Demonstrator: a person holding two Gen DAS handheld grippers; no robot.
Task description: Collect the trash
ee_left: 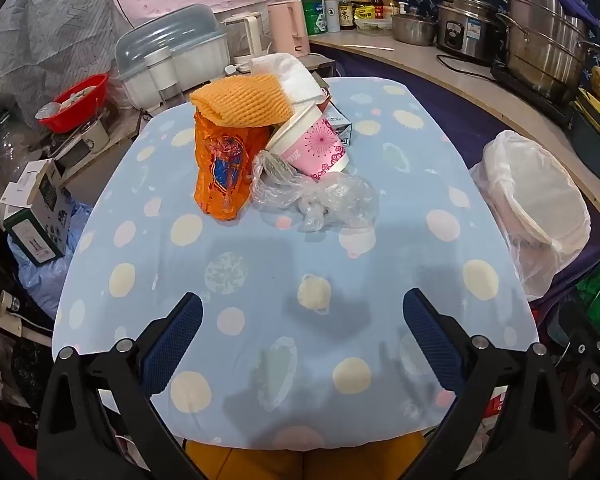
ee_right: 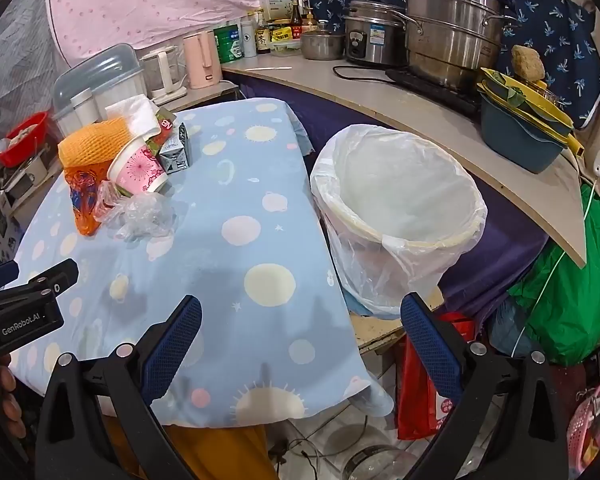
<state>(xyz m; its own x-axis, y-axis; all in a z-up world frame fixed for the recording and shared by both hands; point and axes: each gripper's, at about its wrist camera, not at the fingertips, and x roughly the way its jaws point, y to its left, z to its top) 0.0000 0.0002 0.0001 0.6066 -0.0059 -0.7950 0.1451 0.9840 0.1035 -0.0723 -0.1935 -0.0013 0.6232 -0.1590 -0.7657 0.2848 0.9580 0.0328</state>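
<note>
Nearest the lens, the left gripper hangs over the near end of the table with its blue-padded fingers spread as wide as they go and nothing between them. The right gripper is just as wide apart and just as empty, poised over the table's right edge, one finger over the cloth and the other past the edge, in front of the bin.

The trash sits in a heap at the far end of the table, well apart from both grippers: an orange plastic bag standing upright, an orange foam net draped on top of it, a white paper towel behind that, a pink paper cup tipped on its side against the bag, a small grey carton behind the cup, and a crumpled clear plastic bag lying in front (it touches both the cup and the orange bag).

The bin, lined with a white bag and looking empty, stands on the floor just beside the table's right edge
</note>
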